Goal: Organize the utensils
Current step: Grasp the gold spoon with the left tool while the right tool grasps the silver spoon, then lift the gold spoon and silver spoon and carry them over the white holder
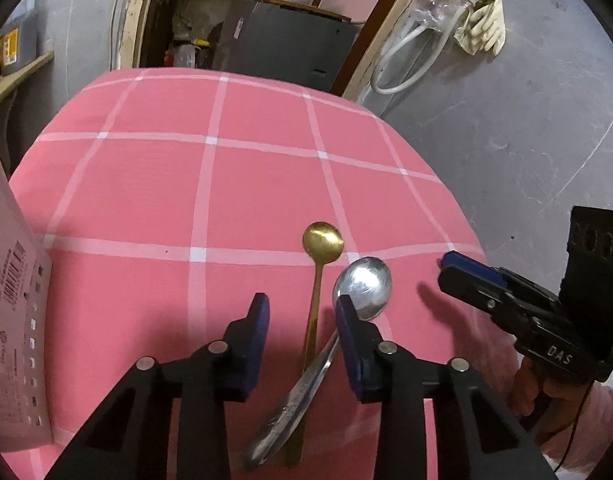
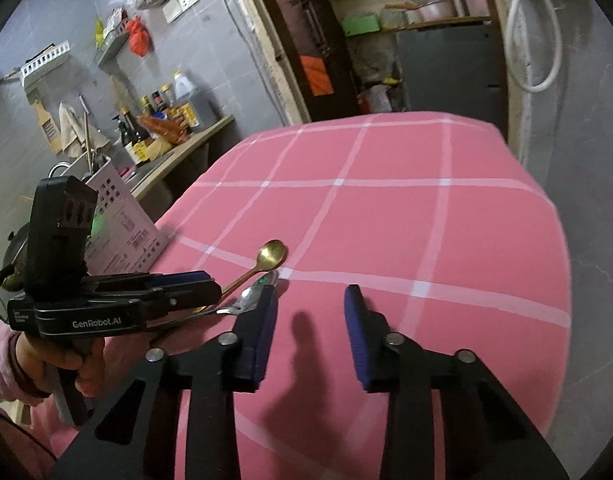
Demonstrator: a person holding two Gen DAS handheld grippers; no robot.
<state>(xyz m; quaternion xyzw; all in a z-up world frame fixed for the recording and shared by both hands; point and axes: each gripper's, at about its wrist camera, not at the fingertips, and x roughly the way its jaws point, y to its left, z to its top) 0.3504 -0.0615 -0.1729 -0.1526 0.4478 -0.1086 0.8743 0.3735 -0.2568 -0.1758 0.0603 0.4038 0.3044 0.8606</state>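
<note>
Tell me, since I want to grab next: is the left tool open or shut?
Open. The left tool has its blue pads spread apart, with the gold spoon and silver spoon lying on the tablecloth between them, ungripped.

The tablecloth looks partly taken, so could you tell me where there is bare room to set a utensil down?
Free: the far half of the tablecloth beyond the gold spoon, and the stretch between the spoons and the white holder. Crowded: the near edge, where gold and silver spoon cross under the open left gripper, with the right gripper beside.
</note>
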